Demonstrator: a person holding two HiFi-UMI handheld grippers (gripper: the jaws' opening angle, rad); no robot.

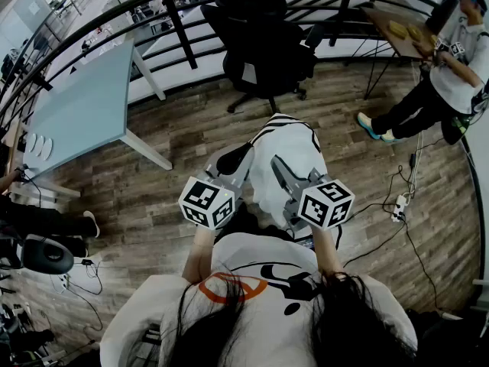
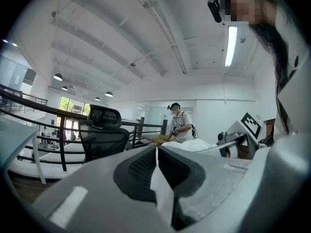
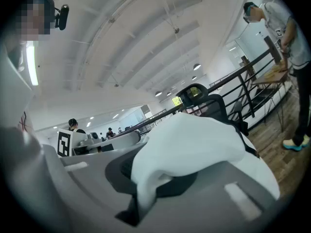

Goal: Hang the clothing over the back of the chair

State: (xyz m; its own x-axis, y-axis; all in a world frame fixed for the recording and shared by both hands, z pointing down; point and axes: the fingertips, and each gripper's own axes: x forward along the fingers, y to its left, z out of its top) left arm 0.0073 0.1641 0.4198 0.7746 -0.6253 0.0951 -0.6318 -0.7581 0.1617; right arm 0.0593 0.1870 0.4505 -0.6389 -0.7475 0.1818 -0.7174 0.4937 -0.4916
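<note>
A white garment with black stripes (image 1: 286, 155) hangs in the air between my two grippers, above the wooden floor. My left gripper (image 1: 241, 163) is shut on one edge of it; in the left gripper view a thin fold of white cloth (image 2: 163, 193) is pinched between the jaws of the left gripper (image 2: 156, 154). My right gripper (image 1: 279, 168) is shut on the other edge, and in the right gripper view the cloth (image 3: 194, 144) billows out of the right gripper (image 3: 141, 188). The black office chair (image 1: 260, 44) stands ahead, apart from the garment, its back (image 2: 102, 132) and headrest (image 3: 194, 93) in view.
A light-blue table (image 1: 84, 105) stands at the left. A black railing (image 1: 176, 21) runs behind the chair. Another person (image 1: 443, 75) stands at the right by a wooden table (image 1: 397, 29). Cables and a power strip (image 1: 397, 205) lie on the floor at the right.
</note>
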